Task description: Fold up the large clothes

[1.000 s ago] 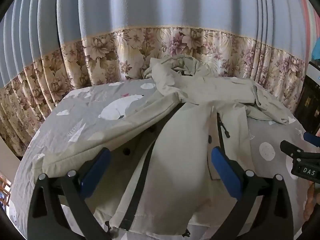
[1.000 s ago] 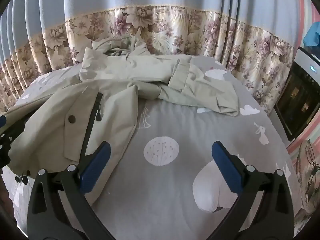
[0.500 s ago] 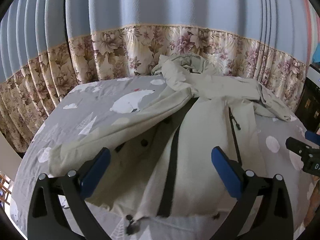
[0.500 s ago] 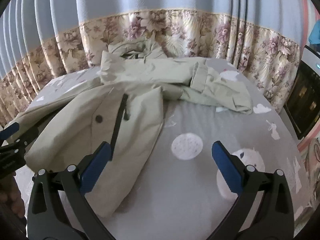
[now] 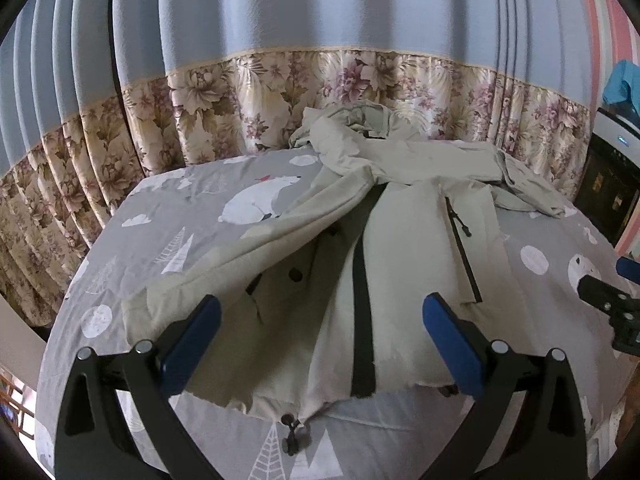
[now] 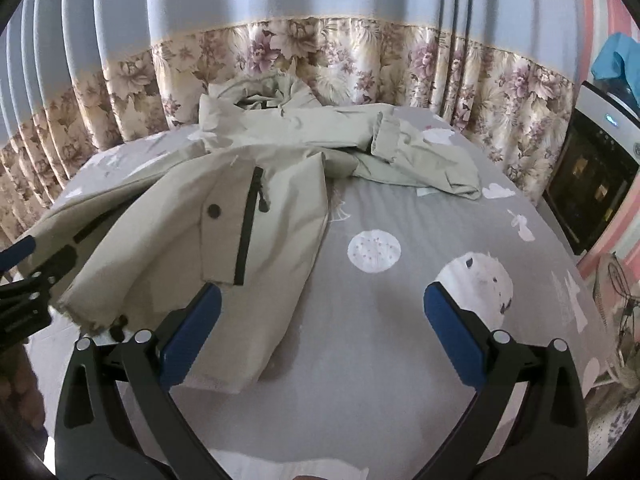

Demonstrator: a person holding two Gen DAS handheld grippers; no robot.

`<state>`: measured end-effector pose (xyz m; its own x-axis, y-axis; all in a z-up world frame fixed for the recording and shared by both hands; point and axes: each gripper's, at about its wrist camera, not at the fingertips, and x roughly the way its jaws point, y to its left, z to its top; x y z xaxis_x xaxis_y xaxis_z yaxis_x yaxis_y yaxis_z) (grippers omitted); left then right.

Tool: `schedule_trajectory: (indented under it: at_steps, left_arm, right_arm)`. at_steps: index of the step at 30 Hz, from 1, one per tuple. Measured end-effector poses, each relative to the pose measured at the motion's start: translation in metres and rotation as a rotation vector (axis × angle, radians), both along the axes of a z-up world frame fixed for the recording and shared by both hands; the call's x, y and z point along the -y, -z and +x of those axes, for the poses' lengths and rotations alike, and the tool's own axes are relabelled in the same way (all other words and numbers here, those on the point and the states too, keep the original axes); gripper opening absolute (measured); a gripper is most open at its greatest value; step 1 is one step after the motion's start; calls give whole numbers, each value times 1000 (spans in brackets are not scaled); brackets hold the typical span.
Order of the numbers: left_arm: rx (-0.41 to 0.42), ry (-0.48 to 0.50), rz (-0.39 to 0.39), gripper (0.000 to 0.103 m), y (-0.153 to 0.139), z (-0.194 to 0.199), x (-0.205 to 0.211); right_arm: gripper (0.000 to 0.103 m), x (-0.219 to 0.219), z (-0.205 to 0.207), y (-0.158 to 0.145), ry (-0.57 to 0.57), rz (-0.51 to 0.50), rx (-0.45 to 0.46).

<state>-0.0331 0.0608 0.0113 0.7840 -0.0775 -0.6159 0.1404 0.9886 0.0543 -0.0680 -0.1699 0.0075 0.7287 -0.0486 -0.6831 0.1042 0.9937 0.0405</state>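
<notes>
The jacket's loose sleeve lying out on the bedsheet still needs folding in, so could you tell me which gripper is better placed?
Probably right: the right gripper hangs open over bare bedsheet facing that sleeve; the left gripper is over the jacket front.

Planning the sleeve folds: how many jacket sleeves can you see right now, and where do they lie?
2. One sleeve stretches toward the bed's near left corner, by the left gripper. The other sleeve lies bunched at the far right, beyond the right gripper.

- One beige jacket (image 5: 404, 248), on the bed.
- One patterned grey bedsheet (image 6: 400, 320).
- Two grippers: left gripper (image 5: 320, 340), right gripper (image 6: 322, 326).
- One floral-bordered curtain (image 5: 320, 80).
</notes>
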Motion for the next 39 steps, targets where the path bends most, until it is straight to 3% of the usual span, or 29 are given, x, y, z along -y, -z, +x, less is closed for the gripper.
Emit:
schedule_trajectory:
  at_steps: [7,14,17,22,32,39]
  left_arm:
    - [16,-30,1,101,-10,-20,16]
    - [62,-178,21,101,-20,-38,29]
    - [37,-265,22,101,-18,-39,36]
    - [38,-324,38,101,-22,-49,50]
    - [45,-319,30,101,-21,-50,72]
    - [58,-252,33,101,-23,-54,70]
  right_arm:
    - [100,13,-27,-9,-30,33,39]
    - [100,32,-32,-12,-110,11,109]
    - [100,43,-29,-9,-156,-15,136]
    - [100,61,-12,-7,-233,5,123]
    - [100,71,0,-7,-260,-10,134]
    - [100,69,-3,-10,-230,-24,155]
